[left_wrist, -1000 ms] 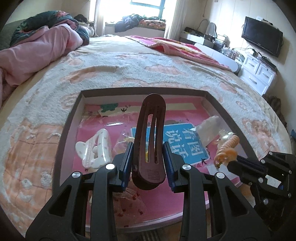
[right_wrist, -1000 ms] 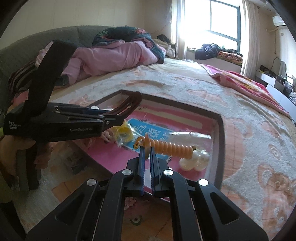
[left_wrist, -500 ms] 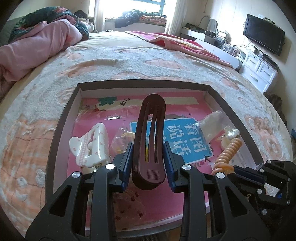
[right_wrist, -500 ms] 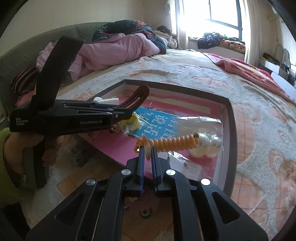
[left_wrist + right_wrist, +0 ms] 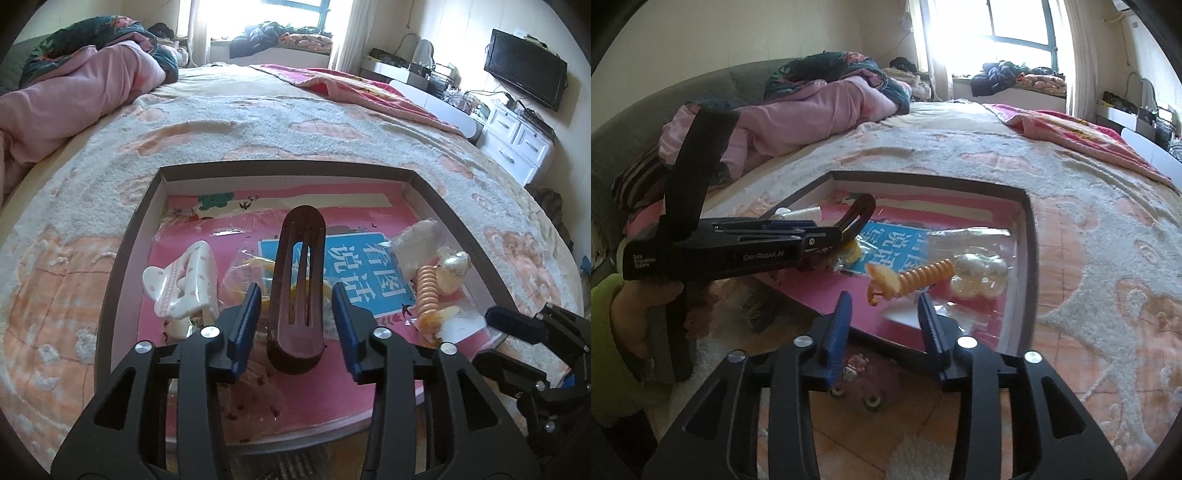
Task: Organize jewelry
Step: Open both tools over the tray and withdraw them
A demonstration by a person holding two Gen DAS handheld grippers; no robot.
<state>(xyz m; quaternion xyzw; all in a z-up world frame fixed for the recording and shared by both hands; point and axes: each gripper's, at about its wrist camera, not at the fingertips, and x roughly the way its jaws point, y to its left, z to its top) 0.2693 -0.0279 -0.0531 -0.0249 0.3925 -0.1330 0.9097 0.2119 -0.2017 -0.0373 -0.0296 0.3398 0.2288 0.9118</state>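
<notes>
A dark-rimmed tray (image 5: 122,254) with a pink floor lies on the bed. My left gripper (image 5: 297,312) is open; the brown hair clip (image 5: 299,284) stands between its blue pads, apart from both. My right gripper (image 5: 884,314) is open just short of the orange spiral hair tie (image 5: 916,278), which is free of the jaws, its tip over the tray's near edge. The tie also shows in the left wrist view (image 5: 428,295). A white claw clip (image 5: 184,284) lies at the tray's left. Pearly beads (image 5: 979,277) in clear plastic lie beyond the tie.
A blue card with white characters (image 5: 365,266) and a clear bag with something yellow (image 5: 849,253) lie in the tray. A pink quilt (image 5: 66,96) is heaped at the bed's left. White drawers (image 5: 517,144) and a TV (image 5: 524,77) stand at the right.
Both grippers have opened. The left one let go of the brown hair clip; the right one let go of the orange spiral tie, which now hangs free over the tray's near edge.
</notes>
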